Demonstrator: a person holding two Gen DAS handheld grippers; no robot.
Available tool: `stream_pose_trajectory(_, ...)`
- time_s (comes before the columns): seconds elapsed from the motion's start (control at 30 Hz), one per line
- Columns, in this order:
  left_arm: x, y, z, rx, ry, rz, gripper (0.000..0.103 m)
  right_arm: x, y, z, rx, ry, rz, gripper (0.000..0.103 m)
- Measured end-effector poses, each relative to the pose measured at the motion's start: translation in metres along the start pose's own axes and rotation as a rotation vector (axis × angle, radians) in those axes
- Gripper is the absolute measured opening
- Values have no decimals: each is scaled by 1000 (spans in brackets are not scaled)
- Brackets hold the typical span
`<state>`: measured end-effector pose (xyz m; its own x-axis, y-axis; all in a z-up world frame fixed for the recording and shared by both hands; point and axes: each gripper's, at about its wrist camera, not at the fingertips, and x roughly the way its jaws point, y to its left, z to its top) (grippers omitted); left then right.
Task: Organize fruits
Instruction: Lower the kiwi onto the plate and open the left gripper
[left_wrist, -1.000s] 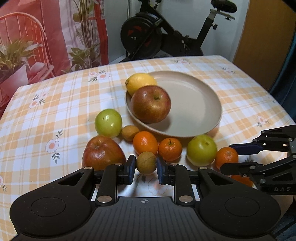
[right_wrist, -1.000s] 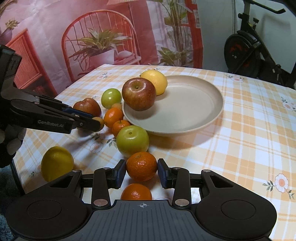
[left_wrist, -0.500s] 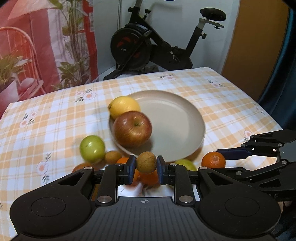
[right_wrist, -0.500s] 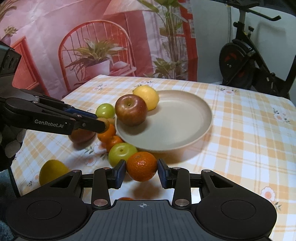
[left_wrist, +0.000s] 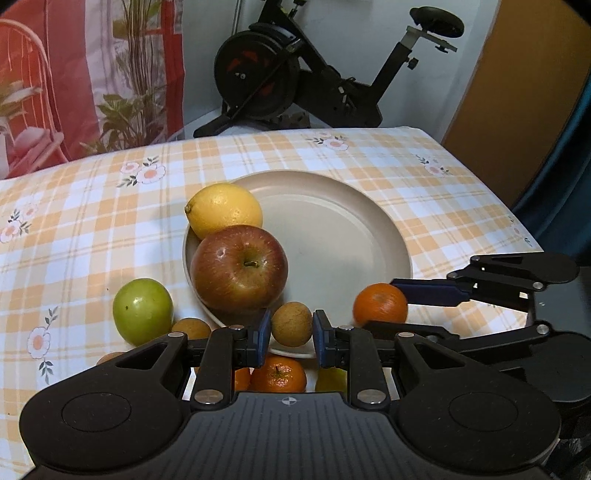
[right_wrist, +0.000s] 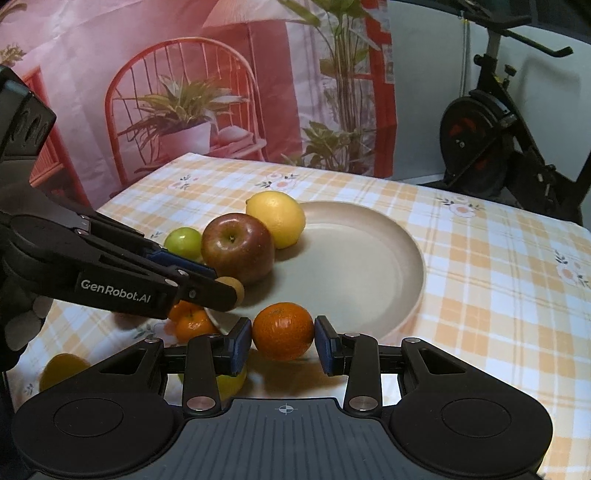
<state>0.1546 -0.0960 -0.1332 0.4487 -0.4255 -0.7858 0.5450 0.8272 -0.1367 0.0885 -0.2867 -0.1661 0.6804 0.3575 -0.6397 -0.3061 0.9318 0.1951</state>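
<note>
Fruits: the left gripper (left_wrist: 289, 328) pinches a small brown fruit (left_wrist: 291, 324), the right gripper (right_wrist: 283, 339) an orange (right_wrist: 283, 330). Ahead of both, the plate (left_wrist: 351, 236) holds one red apple (left_wrist: 239, 267) and one lemon (left_wrist: 224, 209); one green apple (left_wrist: 142, 311) lies left on the counter (left_wrist: 92, 229).

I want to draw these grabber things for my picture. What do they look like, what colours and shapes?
Both are black plastic. The left gripper has a ribbed body with a small crosshair mark, a round disc shape on each side, silver rivets, and two thin fingers tipped with blue pads. The right gripper is the same. Seen from the side, white letters read GenRobot.AI. No cables or sleeves show.
</note>
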Motion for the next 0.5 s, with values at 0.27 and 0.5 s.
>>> stream_pose_trajectory(0.27,6,7,0,-26,26,-14,26,19,-1,1,1,38,14,34)
stream_pose_trajectory(0.5,4,12,3,-61,24,-32,26,25,2,3,15,39,32,34)
